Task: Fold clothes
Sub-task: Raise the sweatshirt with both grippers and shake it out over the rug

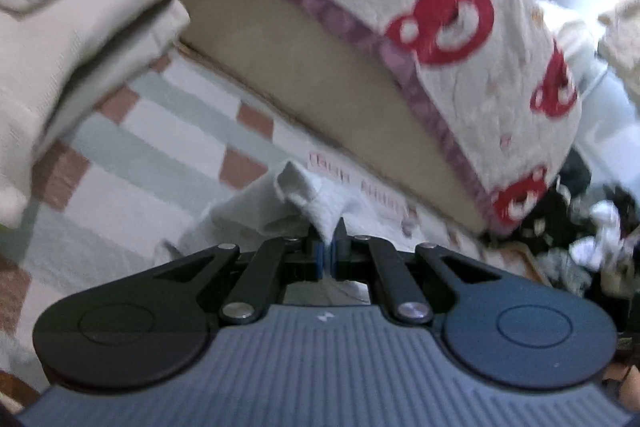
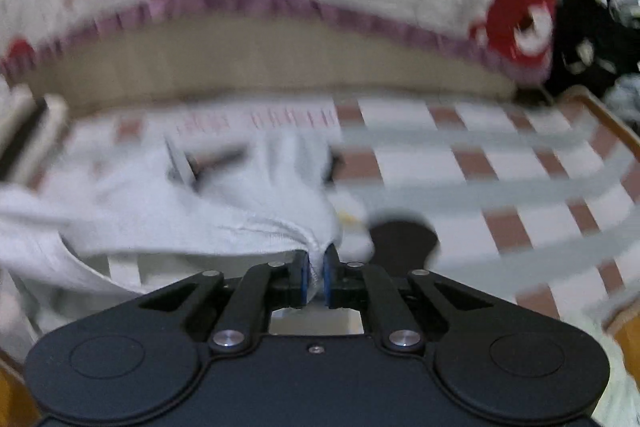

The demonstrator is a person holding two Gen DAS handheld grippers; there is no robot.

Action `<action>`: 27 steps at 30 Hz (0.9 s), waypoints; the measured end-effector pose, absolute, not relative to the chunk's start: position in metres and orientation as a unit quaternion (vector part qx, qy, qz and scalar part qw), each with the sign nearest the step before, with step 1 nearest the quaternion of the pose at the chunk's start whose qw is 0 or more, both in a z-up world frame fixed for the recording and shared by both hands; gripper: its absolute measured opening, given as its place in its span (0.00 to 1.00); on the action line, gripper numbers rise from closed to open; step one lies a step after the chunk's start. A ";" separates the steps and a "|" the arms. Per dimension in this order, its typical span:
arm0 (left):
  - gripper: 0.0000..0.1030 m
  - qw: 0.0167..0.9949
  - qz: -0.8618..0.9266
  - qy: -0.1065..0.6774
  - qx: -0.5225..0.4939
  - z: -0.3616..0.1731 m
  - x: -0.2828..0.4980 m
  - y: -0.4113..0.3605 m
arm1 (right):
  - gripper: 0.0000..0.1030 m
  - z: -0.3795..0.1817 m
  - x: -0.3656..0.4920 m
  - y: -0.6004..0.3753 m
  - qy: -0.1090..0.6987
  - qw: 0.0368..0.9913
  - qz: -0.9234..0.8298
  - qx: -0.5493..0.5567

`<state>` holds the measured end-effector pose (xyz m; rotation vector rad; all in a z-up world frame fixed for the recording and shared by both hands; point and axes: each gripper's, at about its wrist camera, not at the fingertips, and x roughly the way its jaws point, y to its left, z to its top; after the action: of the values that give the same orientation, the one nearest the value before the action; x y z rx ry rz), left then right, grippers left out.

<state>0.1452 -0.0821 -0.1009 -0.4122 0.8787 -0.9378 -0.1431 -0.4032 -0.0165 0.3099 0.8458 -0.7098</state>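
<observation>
- Left gripper (image 1: 329,241) is clamped on a bunched fold of the white garment (image 1: 304,203).
- Right gripper (image 2: 315,261) is clenched on its hem, above the checked sheet (image 2: 500,187).

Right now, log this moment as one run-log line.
left gripper: shut on white garment | right gripper: shut on white garment | surface: checked cloth | step: fold underway

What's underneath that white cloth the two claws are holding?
Under the white cloth lies a checked sheet of white, grey and brown. Both claws, left and right, pinch it; whatever lies directly beneath is covered.
</observation>
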 end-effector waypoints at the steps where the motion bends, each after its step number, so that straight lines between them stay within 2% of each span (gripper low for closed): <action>1: 0.04 0.770 -0.435 0.427 -0.187 -0.107 0.144 -0.088 | 0.07 -0.031 -0.148 -0.406 0.418 0.829 -0.339 0.151; 5: 0.04 0.746 -0.411 0.505 -0.139 -0.133 0.139 -0.110 | 0.07 -0.085 -0.153 -0.430 0.449 0.794 -0.350 0.215; 9: 0.05 0.730 -0.390 0.550 -0.108 -0.151 0.137 -0.123 | 0.08 -0.096 -0.151 -0.438 0.426 0.803 -0.328 0.256; 12: 0.06 0.737 -0.387 0.545 -0.100 -0.152 0.135 -0.124 | 0.10 -0.097 -0.152 -0.440 0.408 0.816 -0.314 0.263; 17: 0.04 0.802 -0.378 0.462 0.019 -0.125 0.105 -0.139 | 0.09 -0.107 -0.148 -0.443 0.410 0.811 -0.292 0.299; 21: 0.04 0.793 -0.388 0.470 -0.013 -0.126 0.106 -0.143 | 0.09 -0.115 -0.142 -0.445 0.415 0.806 -0.270 0.326; 25: 0.04 0.795 -0.354 0.492 0.029 -0.142 0.120 -0.155 | 0.08 -0.123 -0.136 -0.446 0.419 0.799 -0.248 0.353; 27: 0.03 0.804 -0.377 0.452 0.084 -0.111 0.129 -0.172 | 0.07 -0.124 -0.117 -0.457 0.444 0.797 -0.253 0.321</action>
<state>0.1291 -0.1717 -0.1113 0.1798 0.9676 -0.8084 -0.1165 -0.4569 -0.1243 0.6903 0.9537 -0.5422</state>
